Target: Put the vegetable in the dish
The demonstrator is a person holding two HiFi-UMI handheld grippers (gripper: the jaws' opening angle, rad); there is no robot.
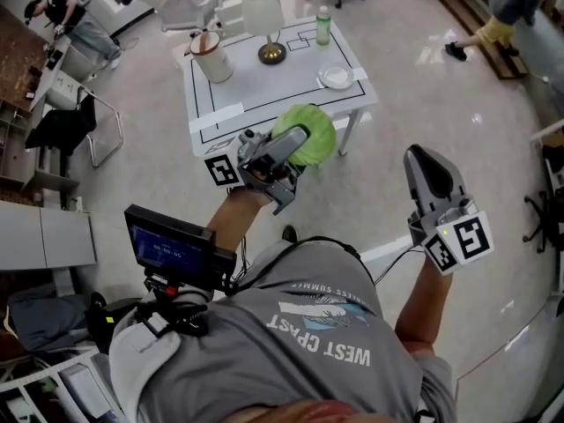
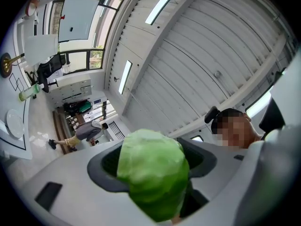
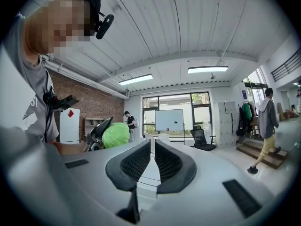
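Observation:
A round green leafy vegetable (image 1: 317,137) sits between the jaws of my left gripper (image 1: 298,145), which is shut on it and held up in the air just before the near edge of the white table (image 1: 264,91). In the left gripper view the vegetable (image 2: 153,173) fills the gap between the dark pads. The small white dish (image 1: 336,77) lies near the table's right corner, and it shows at the far left edge (image 2: 12,124) of the left gripper view. My right gripper (image 1: 422,160) hangs to the right over the floor, shut and empty (image 3: 152,157). The right gripper view also catches the vegetable (image 3: 115,134).
On the table stand a white pot with a red rim (image 1: 211,55), a lamp on a brass foot (image 1: 270,53) and a green bottle (image 1: 323,25). A metal chair (image 1: 92,122) stands left of the table. A person (image 1: 489,25) walks at the far right.

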